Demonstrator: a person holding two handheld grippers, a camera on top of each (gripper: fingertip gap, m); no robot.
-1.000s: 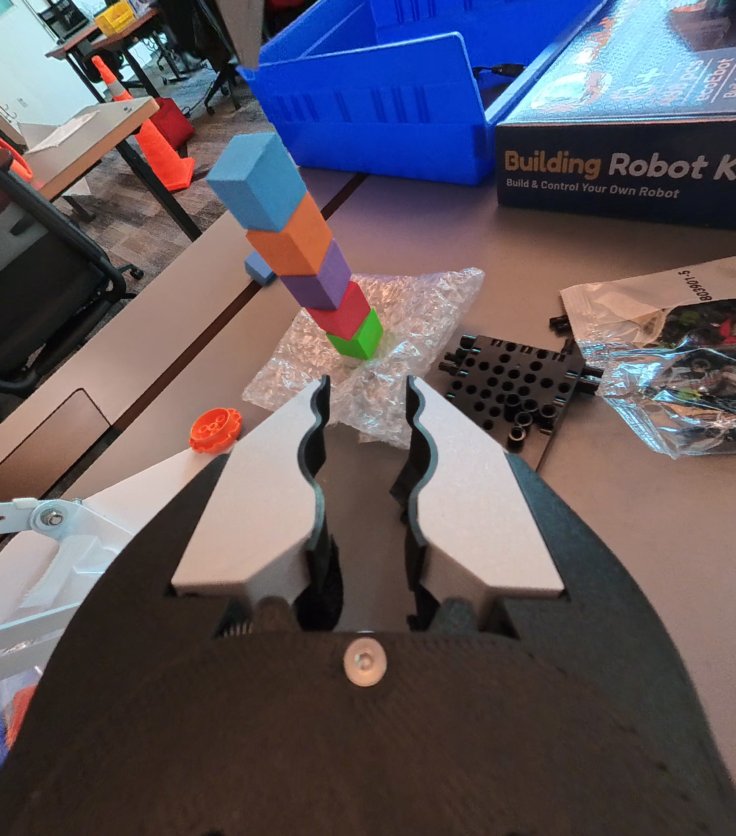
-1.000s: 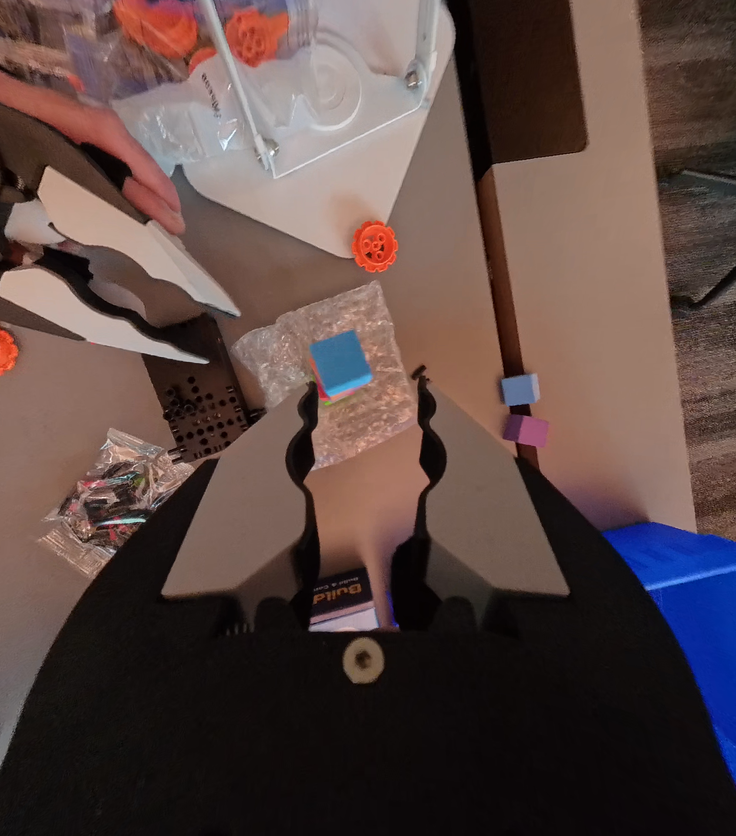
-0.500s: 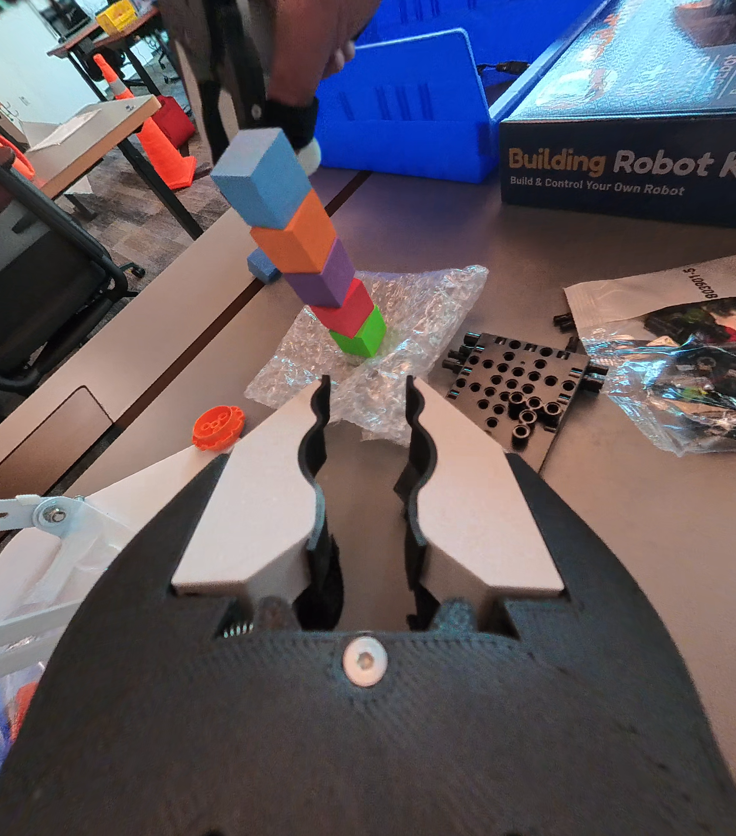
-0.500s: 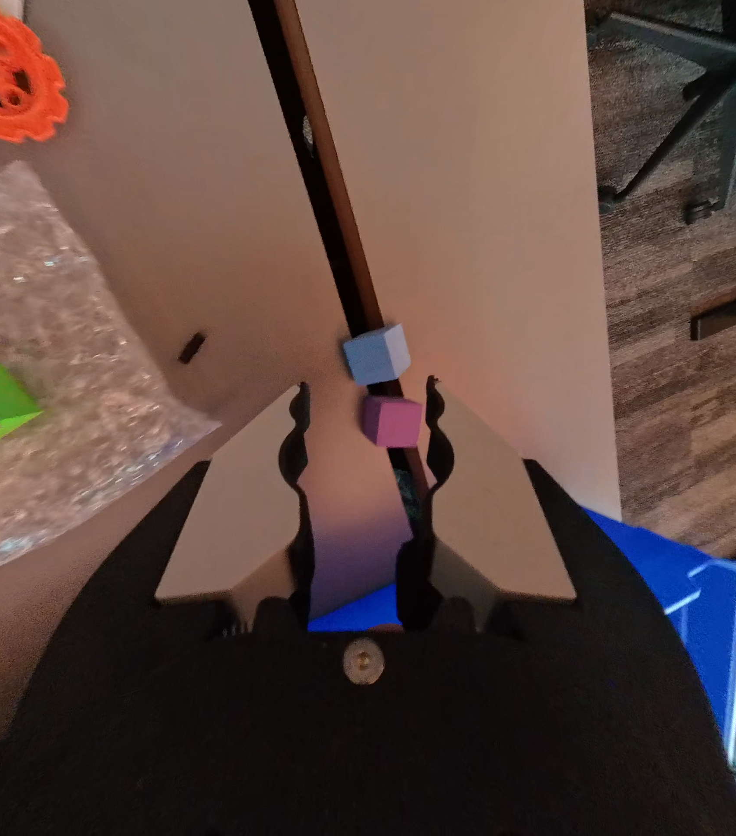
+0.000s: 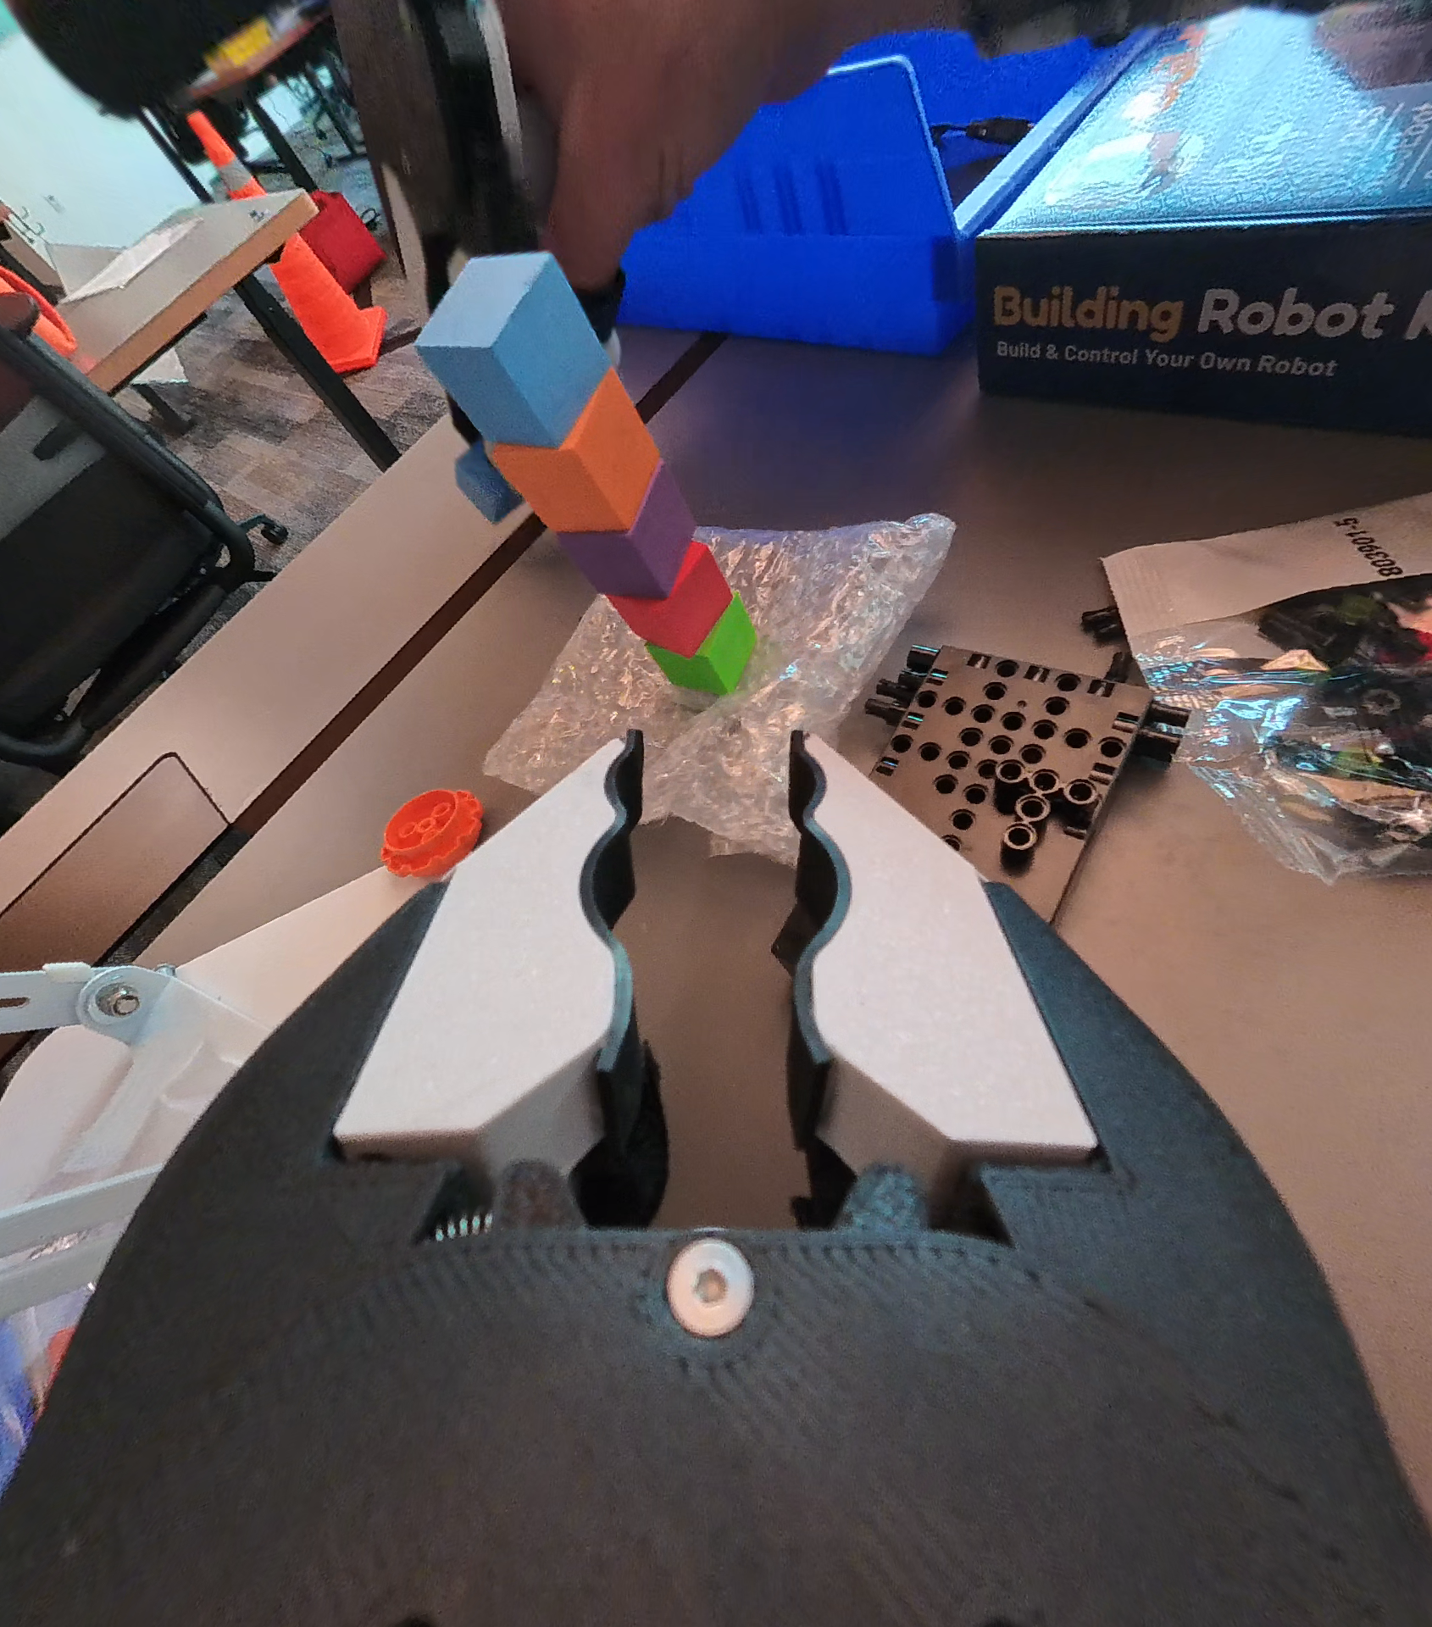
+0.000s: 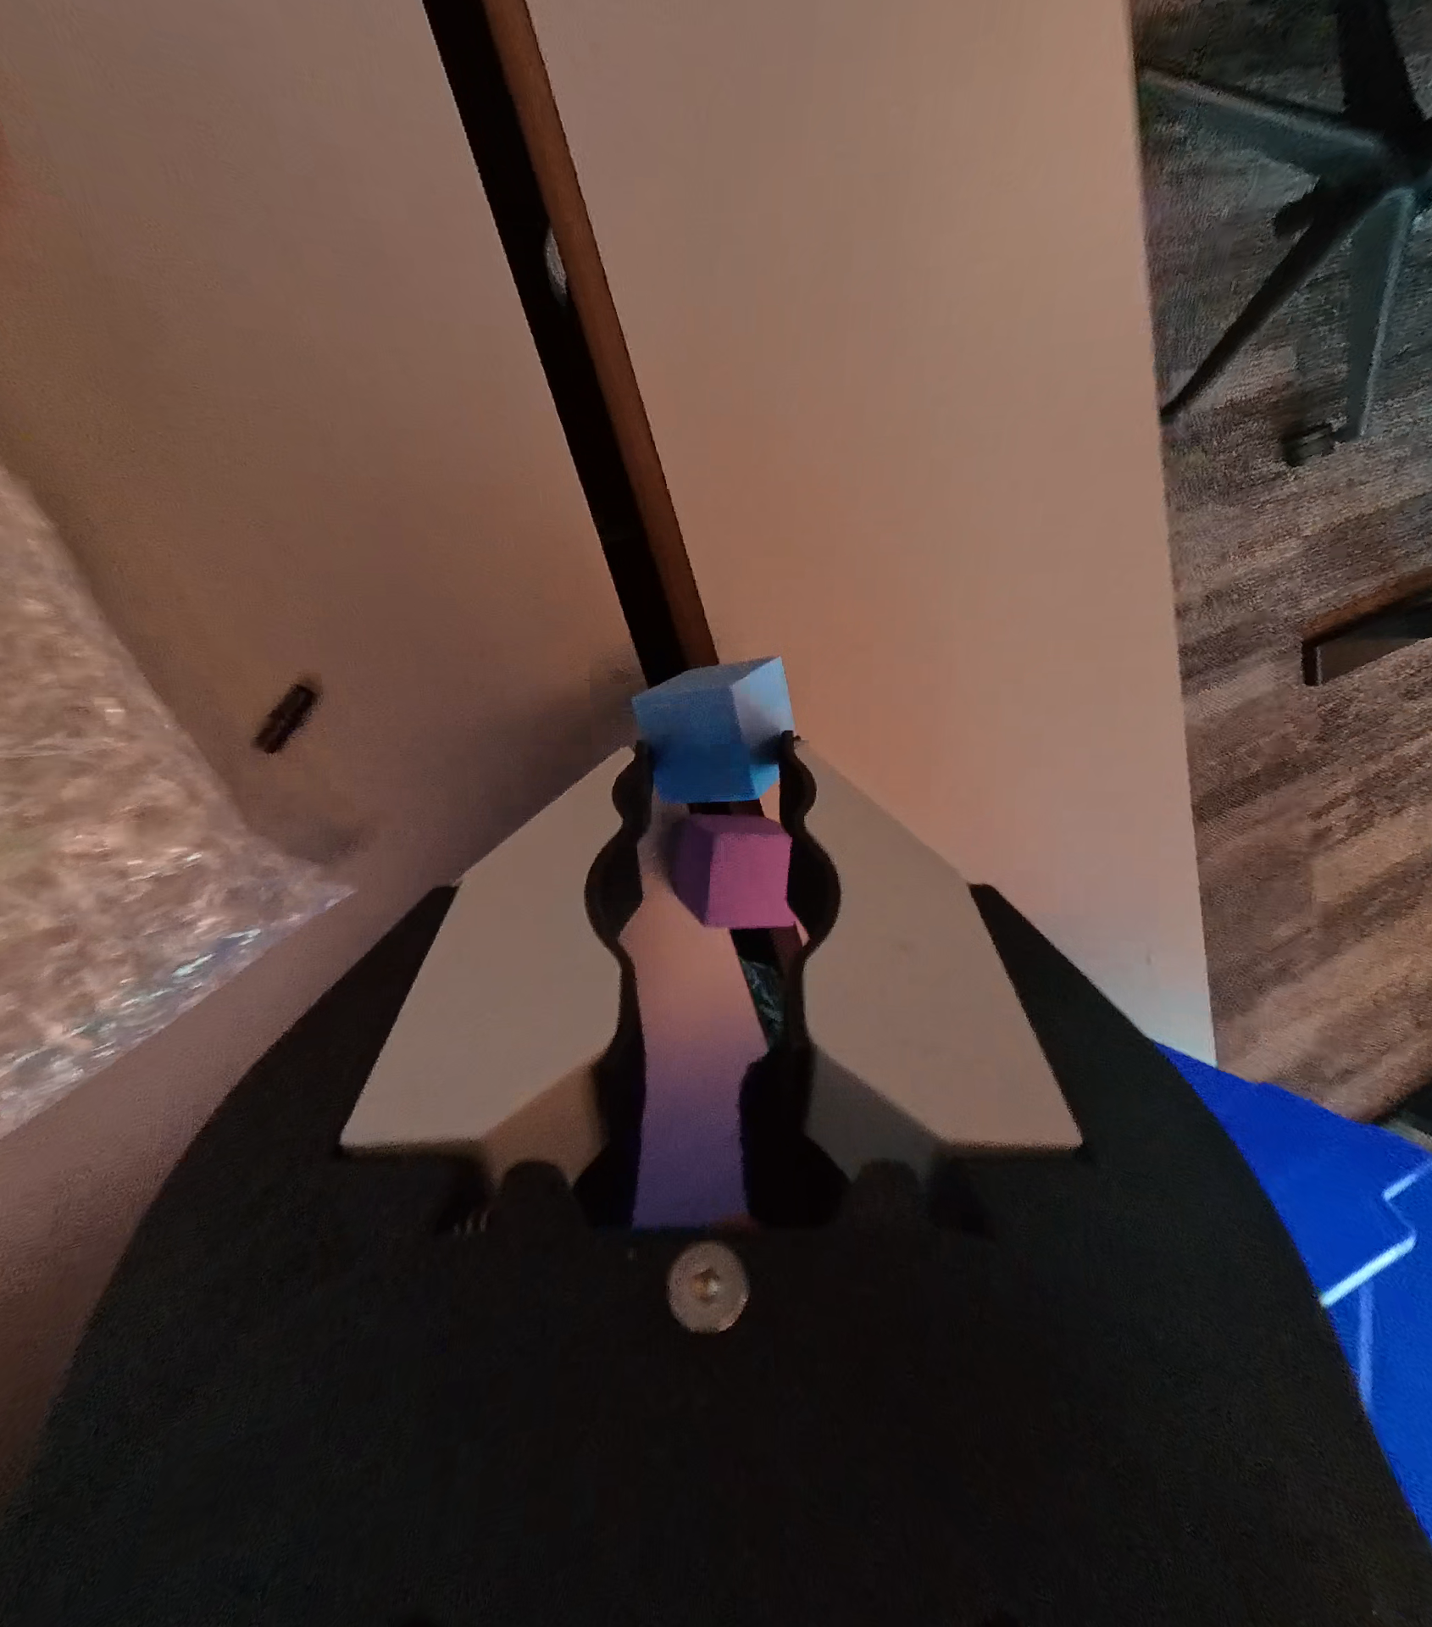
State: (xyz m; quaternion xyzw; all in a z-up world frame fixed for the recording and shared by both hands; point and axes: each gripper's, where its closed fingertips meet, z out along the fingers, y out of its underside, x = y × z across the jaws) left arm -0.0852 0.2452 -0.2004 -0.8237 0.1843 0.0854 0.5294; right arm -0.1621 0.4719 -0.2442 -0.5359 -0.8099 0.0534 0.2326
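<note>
A leaning stack of cubes (image 5: 607, 511), blue on top, then orange, purple, red and green, stands on bubble wrap (image 5: 818, 616). My left gripper (image 5: 712, 757) is open and empty, just short of the wrap. My right gripper (image 6: 714, 755) is down at the table seam (image 6: 598, 352), its tips closed on the sides of a light blue cube (image 6: 708, 739). A magenta cube (image 6: 734, 876) lies between the fingers just behind it. In the left wrist view the same light blue cube (image 5: 484, 484) shows behind the stack, under a person's hand (image 5: 651, 132).
A blue bin (image 5: 800, 229) and a dark box (image 5: 1249, 264) stand at the back. A black perforated plate (image 5: 1003, 757), a bag of parts (image 5: 1355, 704), an orange gear (image 5: 431, 832) and a white stand (image 5: 79, 1056) lie nearby. A chair base (image 6: 1355, 176) is on the floor. My left gripper is the nearer one to the black perforated plate (image 5: 1003, 757): about 6 cm, against 25 cm.
My right gripper moved from above the stack down to the two loose cubes at the seam, and its fingers narrowed onto the light blue one. My left gripper stayed nearly still.
</note>
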